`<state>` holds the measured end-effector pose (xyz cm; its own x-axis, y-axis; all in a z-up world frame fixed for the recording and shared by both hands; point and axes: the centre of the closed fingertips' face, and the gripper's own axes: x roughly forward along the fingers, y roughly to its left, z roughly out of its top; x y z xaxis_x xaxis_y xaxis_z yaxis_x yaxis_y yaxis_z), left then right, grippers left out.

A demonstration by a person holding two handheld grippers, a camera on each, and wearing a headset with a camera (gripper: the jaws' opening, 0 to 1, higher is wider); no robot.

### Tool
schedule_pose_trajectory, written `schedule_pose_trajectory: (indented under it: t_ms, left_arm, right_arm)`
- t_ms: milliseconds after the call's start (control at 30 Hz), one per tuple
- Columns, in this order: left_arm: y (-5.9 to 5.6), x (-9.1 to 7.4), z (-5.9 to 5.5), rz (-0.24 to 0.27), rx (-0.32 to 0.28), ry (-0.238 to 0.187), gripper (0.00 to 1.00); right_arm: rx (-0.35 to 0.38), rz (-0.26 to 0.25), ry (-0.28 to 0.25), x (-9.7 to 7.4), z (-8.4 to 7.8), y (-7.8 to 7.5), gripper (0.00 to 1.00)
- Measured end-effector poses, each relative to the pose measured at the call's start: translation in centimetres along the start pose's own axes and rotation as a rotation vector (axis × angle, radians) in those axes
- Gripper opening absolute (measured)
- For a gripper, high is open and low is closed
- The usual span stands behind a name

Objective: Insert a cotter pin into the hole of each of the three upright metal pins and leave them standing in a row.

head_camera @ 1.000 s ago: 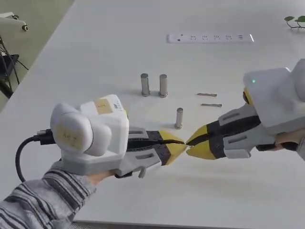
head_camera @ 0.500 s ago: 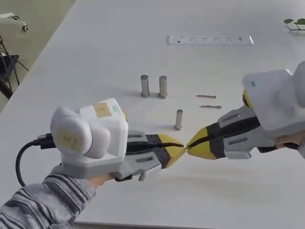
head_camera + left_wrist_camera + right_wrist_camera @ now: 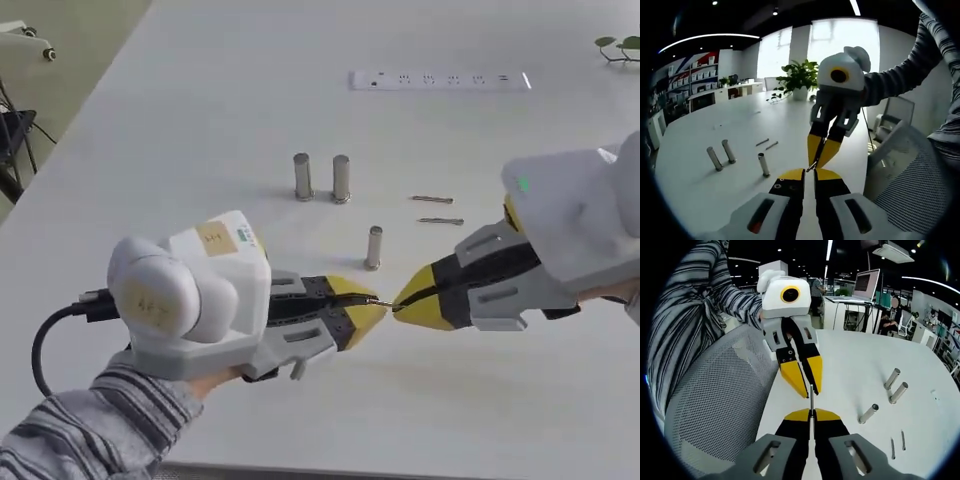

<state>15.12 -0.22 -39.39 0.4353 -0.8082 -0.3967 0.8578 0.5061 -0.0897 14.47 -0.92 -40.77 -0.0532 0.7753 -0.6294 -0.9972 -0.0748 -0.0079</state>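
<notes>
Right tongs (image 3: 811,413) clench a cotter pin (image 3: 811,400), nose to nose with our left tongs (image 3: 809,392); whether those grip it, we cannot tell. Just beyond stands one metal pin (image 3: 373,247), two other metal pins (image 3: 303,176) farther left, spare cotter pins (image 3: 432,199) lying right.

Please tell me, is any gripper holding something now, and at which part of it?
The right gripper is shut on a cotter pin, at one end of it. The pin's other end lies inside the left gripper, whose jaws look slightly parted.
</notes>
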Motion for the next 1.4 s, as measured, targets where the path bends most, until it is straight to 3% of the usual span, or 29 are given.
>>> schedule_pose_trajectory:
  t_ms: [167, 267, 700, 800, 1067, 1200, 1400]
  left_arm:
    - [1.0, 0.1, -0.2, 0.053, -0.002, -0.004, 0.13]
    - [1.7, 0.2, -0.4, 0.088, -0.014, -0.01, 0.17]
    - [5.0, 2.0, -1.1, 0.256, -0.024, -0.01, 0.27]
    - [5.5, 2.6, -1.3, 0.286, 0.017, 0.016, 0.29]
    - [7.2, 3.8, -2.4, 0.357, -0.048, 0.039, 0.28]
    - [8.0, 4.3, -2.4, 0.379, -0.083, 0.028, 0.27]
    - [8.9, 5.6, -2.7, 0.4, -0.063, 0.056, 0.23]
  right_arm:
    - [0.001, -0.048, 0.025, -0.2, -0.6, -1.4, 0.0]
    - [-0.014, -0.097, 0.087, -0.3, -1.7, -2.7, 0.0]
    - [0.004, -0.167, 0.168, -0.6, -3.7, -6.6, 0.0]
    - [-0.003, -0.173, 0.185, -0.7, -4.0, -7.3, 0.0]
    - [0.003, -0.187, 0.233, -0.4, -5.3, -8.8, 0.0]
    - [0.004, -0.181, 0.234, -0.2, -5.4, -9.1, 0.0]
    - [-0.013, -0.174, 0.229, 0.1, -5.2, -9.4, 0.0]
